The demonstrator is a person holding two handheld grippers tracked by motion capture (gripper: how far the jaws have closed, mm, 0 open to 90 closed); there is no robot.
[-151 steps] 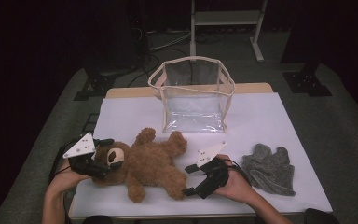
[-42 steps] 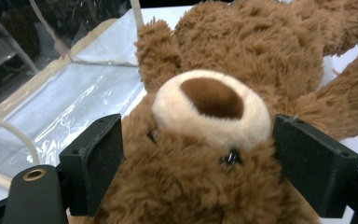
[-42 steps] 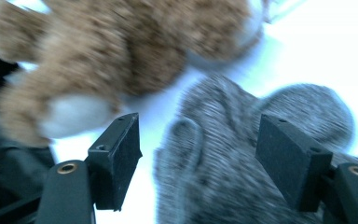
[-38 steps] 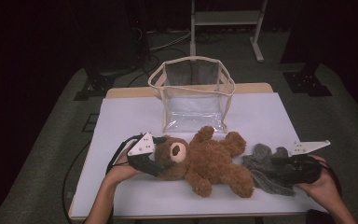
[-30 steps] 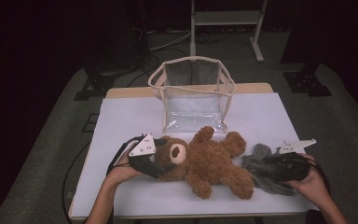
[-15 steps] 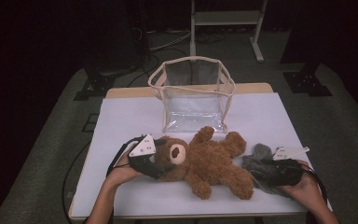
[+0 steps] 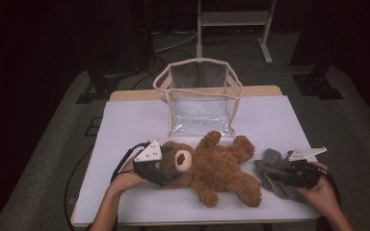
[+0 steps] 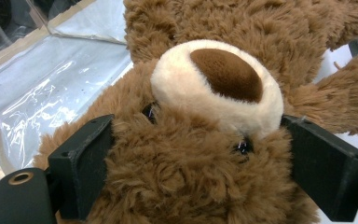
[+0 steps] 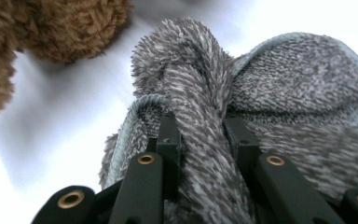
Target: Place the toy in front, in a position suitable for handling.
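Fingers (image 8: 81,170) of the left gripper (image 7: 161,168) press in from both sides on the head of the brown teddy bear (image 7: 217,166), one black pad against each temple, with the cream muzzle and dark nose sitting just beyond and between them in the left gripper view. Past the fingers the bear's body and limbs stretch away across the white worktop (image 7: 125,125), lying on its back, and off to one side of the fingers a clear plastic bag (image 7: 200,98) with a cream rim stands open on the worktop, close to the bear's raised arm. Over at the right gripper (image 7: 282,174), the fingers (image 9: 168,140) are pinched on a raised fold of the grey fuzzy cloth (image 7: 277,171); in the right gripper view the fold stands up between the two dark pads, which sit close together with only the fabric between them. Around those fingers the remaining cloth spreads in soft lobes on the worktop, and just beyond it lies one of the bear's feet, near the cloth's edge. Each gripper is held by a hand (image 7: 318,192) that comes in from the near edge.
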